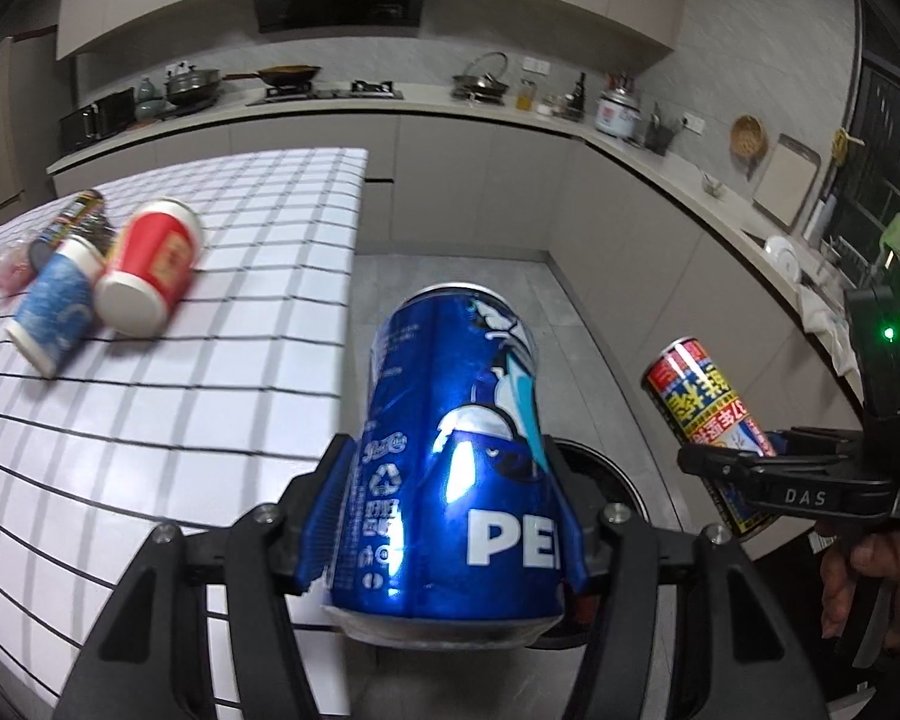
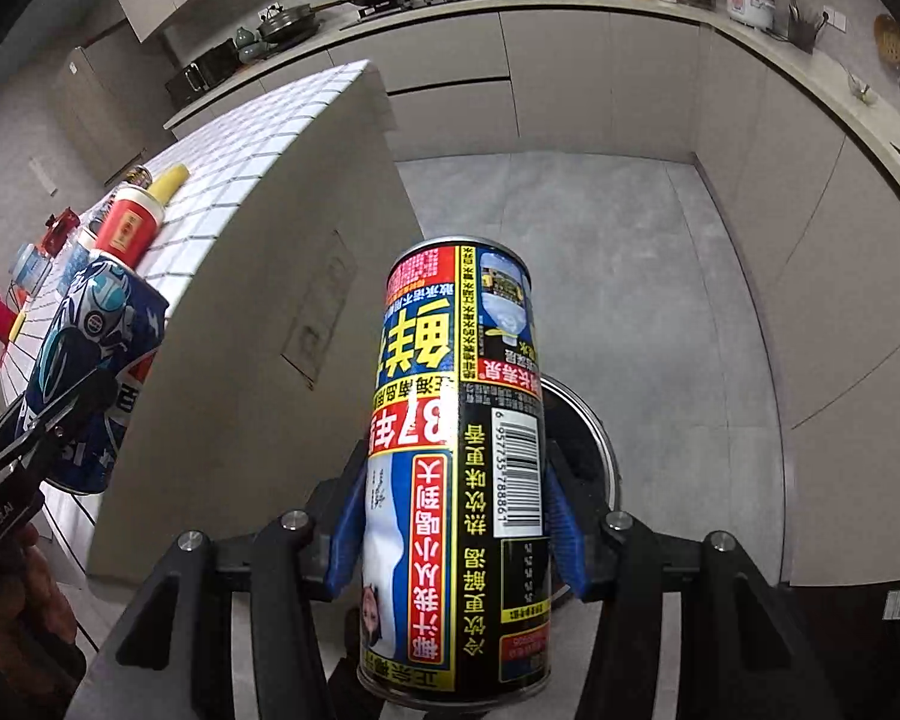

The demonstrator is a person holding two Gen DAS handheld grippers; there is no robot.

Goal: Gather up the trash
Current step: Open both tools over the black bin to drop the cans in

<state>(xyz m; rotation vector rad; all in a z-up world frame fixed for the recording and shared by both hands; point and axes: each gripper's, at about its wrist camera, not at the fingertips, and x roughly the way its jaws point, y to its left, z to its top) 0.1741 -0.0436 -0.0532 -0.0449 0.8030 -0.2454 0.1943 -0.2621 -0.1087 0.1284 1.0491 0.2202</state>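
A blue Pepsi can (image 1: pixel 450 420) stands between the blue pads of my left gripper (image 1: pixel 450 450), which is shut on it just past the table's edge. My right gripper (image 2: pixel 457 456) is shut on a tall black, red and yellow drink can (image 2: pixel 456 468). From the left wrist view that can (image 1: pixel 708 414) and the right gripper (image 1: pixel 744 456) are to the right. From the right wrist view the Pepsi can (image 2: pixel 90 360) is at the left. A round bin (image 2: pixel 597 426) on the floor lies below both cans, mostly hidden by them.
The white tiled table (image 1: pixel 210 360) carries a red paper cup (image 1: pixel 150 267) and a blue paper cup (image 1: pixel 54 306) lying on their sides, plus small packets. Grey floor (image 2: pixel 600 240) spreads ahead, bounded by kitchen cabinets and a countertop with pans and a rice cooker.
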